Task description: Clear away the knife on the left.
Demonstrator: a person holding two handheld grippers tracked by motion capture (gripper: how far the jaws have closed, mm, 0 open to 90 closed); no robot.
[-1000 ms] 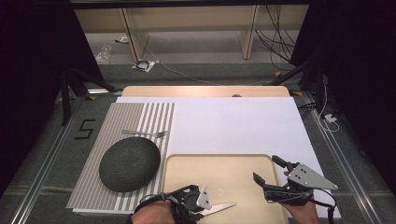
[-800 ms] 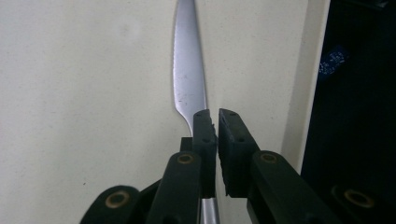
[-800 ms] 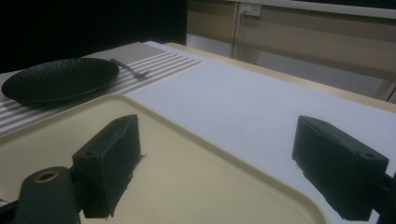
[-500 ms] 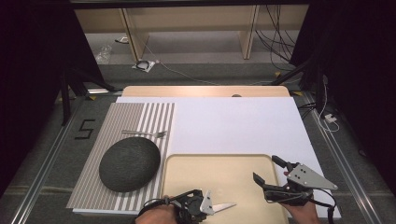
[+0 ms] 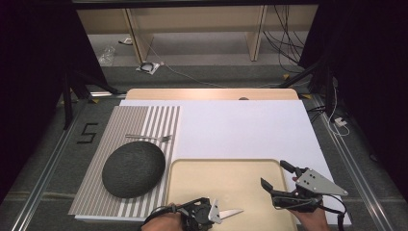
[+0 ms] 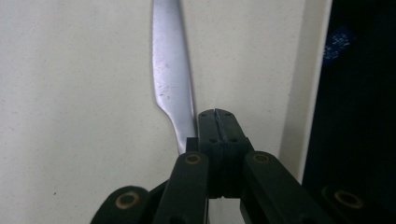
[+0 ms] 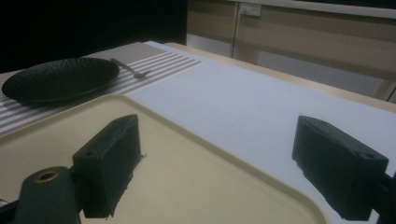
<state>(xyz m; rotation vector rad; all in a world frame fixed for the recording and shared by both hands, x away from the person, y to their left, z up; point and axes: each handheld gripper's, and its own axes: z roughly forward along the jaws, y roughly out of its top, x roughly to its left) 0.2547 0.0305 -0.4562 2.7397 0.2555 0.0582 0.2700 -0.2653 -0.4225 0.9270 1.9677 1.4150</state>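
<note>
Cream plastic tray (image 5: 216, 161) sits at the lower middle of the high view, at the near edge of the desk (image 5: 211, 94).

Left gripper (image 5: 211, 215) is at the bottom of the frame, low over the tray's near side and pointing to the right. Its fingers are pressed together; in the left gripper view (image 6: 215, 123) only a thin seam shows between them.

Knife (image 5: 228, 212) lies flat in the tray with its blade reaching right from the left gripper. In the left gripper view the steel blade (image 6: 173, 79) runs up the frame just beside the closed fingers, on their left. Its handle end passes under the gripper body. Cannot tell whether the fingers touch it, and nothing shows between them.

Right gripper (image 5: 274, 174) is over the tray's right part, at the lower right of the frame. Its fingers are spread wide with nothing between them; in the right gripper view (image 7: 215, 163) bare tray and white sheet show in the gap.

Dark round plate (image 5: 133, 168) rests on the striped mat (image 5: 144, 120), left of the tray and just beside it. Fork (image 5: 149, 138) lies on the mat just beyond the plate. White sheet (image 5: 240, 125) covers the desk behind the tray, to the right of the mat.
</note>
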